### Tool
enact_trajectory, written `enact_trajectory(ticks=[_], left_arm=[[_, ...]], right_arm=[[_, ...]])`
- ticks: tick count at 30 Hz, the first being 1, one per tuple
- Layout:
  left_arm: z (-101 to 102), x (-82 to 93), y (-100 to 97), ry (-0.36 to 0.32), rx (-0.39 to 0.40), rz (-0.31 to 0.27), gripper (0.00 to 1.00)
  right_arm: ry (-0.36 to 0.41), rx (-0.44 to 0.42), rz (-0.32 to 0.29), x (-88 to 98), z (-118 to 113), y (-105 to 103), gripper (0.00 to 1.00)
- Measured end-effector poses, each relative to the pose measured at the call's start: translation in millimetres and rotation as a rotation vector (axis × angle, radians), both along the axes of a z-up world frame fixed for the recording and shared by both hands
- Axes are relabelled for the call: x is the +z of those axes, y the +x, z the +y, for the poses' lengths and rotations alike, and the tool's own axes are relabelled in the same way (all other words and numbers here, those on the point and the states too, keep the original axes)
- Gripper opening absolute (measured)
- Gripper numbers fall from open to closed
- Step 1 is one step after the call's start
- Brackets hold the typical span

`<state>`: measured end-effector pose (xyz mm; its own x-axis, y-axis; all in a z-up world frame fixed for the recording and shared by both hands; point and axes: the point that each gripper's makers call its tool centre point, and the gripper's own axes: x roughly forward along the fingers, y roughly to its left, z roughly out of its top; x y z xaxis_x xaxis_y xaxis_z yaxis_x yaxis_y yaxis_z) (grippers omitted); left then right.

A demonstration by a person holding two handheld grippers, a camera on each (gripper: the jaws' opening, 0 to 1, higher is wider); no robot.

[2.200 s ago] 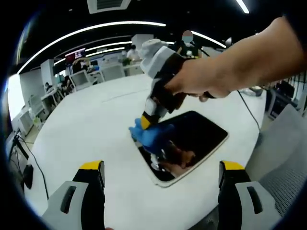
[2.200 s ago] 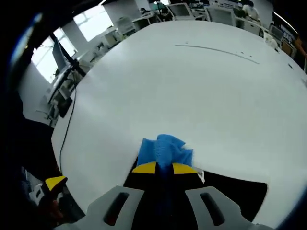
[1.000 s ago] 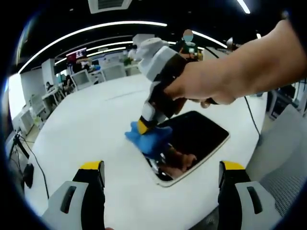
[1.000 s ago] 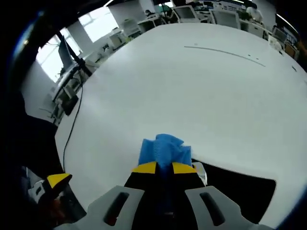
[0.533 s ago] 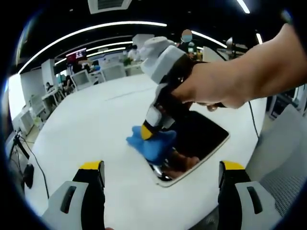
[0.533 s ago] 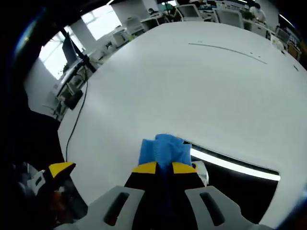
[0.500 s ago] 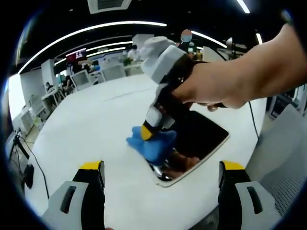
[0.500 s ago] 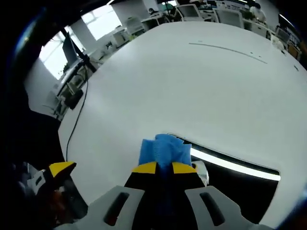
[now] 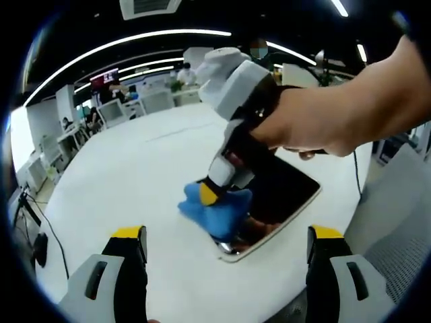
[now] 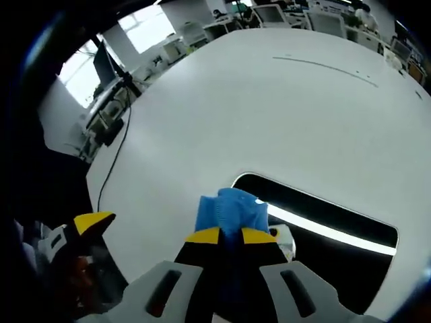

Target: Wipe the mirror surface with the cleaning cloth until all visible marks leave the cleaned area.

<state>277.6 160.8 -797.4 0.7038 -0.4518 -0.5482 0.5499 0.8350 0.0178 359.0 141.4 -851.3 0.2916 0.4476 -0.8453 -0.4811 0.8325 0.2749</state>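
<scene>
A dark rectangular mirror (image 9: 283,192) with a white rim lies flat on the white table (image 9: 121,182). In the left gripper view, a person's hand holds the right gripper (image 9: 217,199) tilted down onto the mirror's near left end, shut on a blue cleaning cloth (image 9: 214,210) that presses on the glass. In the right gripper view the cloth (image 10: 231,210) bunches just past the yellow-tipped jaws of the right gripper (image 10: 231,235), and the mirror (image 10: 316,215) stretches to the right, reflecting a bright light strip. My left gripper (image 9: 222,235) stands open, short of the mirror, holding nothing.
The white table (image 10: 269,114) is broad and round, with a thin seam line at the far side. A black cable (image 9: 47,222) hangs off its left edge. Desks, monitors and chairs stand beyond. The left gripper's yellow tip (image 10: 94,222) shows at the lower left.
The right gripper and cloth have slid toward the mirror's near corner. In the right gripper view more of the mirror's end has come into sight. The left gripper has stayed still.
</scene>
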Motion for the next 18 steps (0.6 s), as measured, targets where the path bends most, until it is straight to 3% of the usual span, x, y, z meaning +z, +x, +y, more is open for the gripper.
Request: enact_trajectory(ticks=[18], left_arm=[[2.0,-0.8,-0.1,0.007,0.005,0.004,0.99]], right_arm=[[-0.005,0.048,-0.043,0.5,-1.5,-3.2,0.04]])
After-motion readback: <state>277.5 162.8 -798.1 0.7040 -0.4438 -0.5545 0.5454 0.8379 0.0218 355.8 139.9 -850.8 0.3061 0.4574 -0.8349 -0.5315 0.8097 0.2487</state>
